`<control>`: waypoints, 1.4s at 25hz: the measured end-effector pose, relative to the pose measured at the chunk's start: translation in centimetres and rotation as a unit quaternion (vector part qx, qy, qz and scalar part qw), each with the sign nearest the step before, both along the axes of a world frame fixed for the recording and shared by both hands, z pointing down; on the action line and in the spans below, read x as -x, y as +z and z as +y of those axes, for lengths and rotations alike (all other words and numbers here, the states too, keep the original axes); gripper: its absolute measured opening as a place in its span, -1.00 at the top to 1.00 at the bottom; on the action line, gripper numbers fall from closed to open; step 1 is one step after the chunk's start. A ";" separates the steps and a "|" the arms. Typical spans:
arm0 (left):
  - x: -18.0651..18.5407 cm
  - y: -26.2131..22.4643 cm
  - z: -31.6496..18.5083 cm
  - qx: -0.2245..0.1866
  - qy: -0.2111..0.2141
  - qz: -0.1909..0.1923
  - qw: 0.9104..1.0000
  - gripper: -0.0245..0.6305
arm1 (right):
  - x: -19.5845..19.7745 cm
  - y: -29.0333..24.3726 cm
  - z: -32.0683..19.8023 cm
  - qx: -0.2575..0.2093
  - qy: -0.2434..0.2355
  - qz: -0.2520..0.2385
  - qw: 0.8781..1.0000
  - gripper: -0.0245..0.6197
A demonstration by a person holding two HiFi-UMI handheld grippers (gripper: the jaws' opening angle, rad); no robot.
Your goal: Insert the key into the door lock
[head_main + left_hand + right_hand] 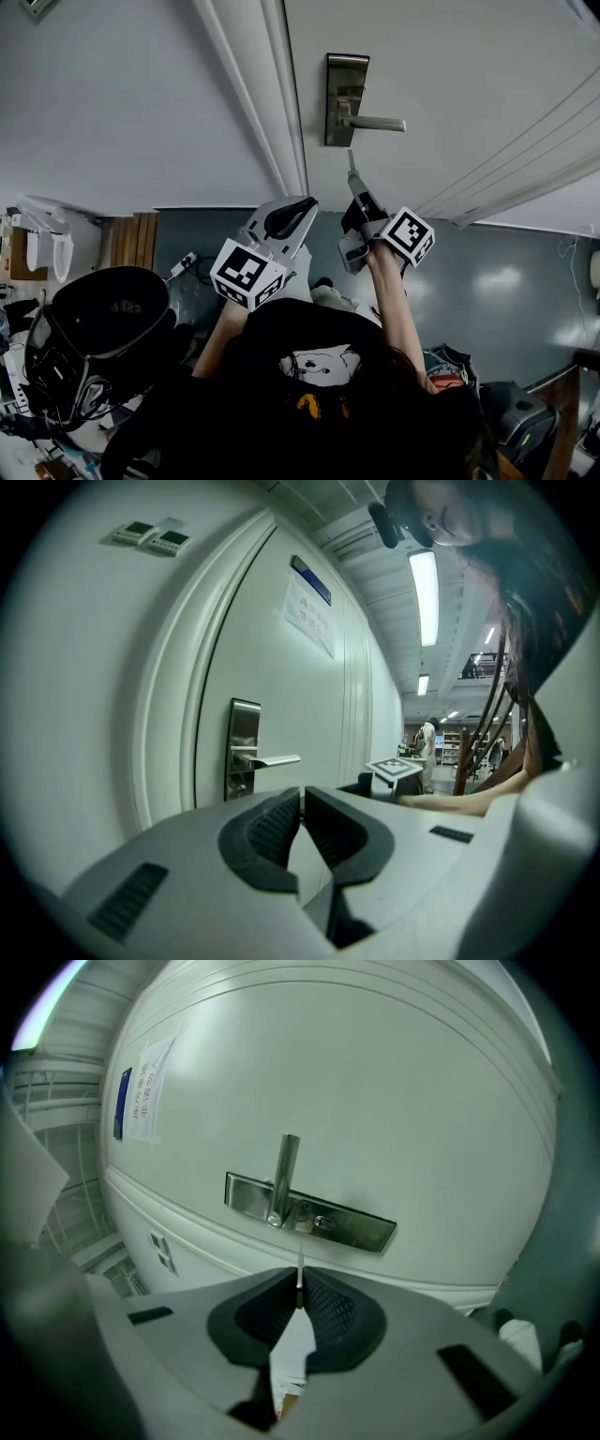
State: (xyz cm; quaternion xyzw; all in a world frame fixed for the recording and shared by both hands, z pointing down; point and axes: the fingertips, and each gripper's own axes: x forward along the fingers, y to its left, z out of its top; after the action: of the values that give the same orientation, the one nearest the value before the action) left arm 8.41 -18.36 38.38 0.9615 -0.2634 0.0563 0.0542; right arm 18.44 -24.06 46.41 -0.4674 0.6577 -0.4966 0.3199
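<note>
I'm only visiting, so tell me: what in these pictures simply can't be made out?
1) Head of the key: in the right gripper view it is hidden inside the grip of the right gripper; only the thin blade shows.
2) Keyhole: in the head view it is too small to pick out on the lock plate.
3) Notice on the door: in the left gripper view the print is too small and blurred to read.

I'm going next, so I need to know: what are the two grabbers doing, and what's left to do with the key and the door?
Left gripper: shut, empty, held back from the door.
Right gripper: shut on the key, blade pointing at the lock plate.
Done: key gripped, tip close below the plate.
Left: line the tip up with the keyhole and push it in; it isn't in yet.
</note>
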 end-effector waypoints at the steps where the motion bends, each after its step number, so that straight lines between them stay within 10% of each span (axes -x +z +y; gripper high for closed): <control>1: -0.1 0.0 -0.1 -0.003 0.001 0.001 1.000 0.86 | -0.2 0.1 -0.4 0.000 0.002 -0.003 1.000 0.86; 35: -0.7 -0.1 -0.3 -0.029 0.011 -0.007 0.999 0.86 | -0.2 2.3 -9.0 0.018 0.026 -0.181 0.983 0.86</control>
State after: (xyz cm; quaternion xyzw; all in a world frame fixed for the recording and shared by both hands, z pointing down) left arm 9.07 -18.64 38.26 0.9650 -0.2552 0.0563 0.0237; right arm 18.67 -33.04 48.71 -0.3921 0.5676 -0.5763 0.4381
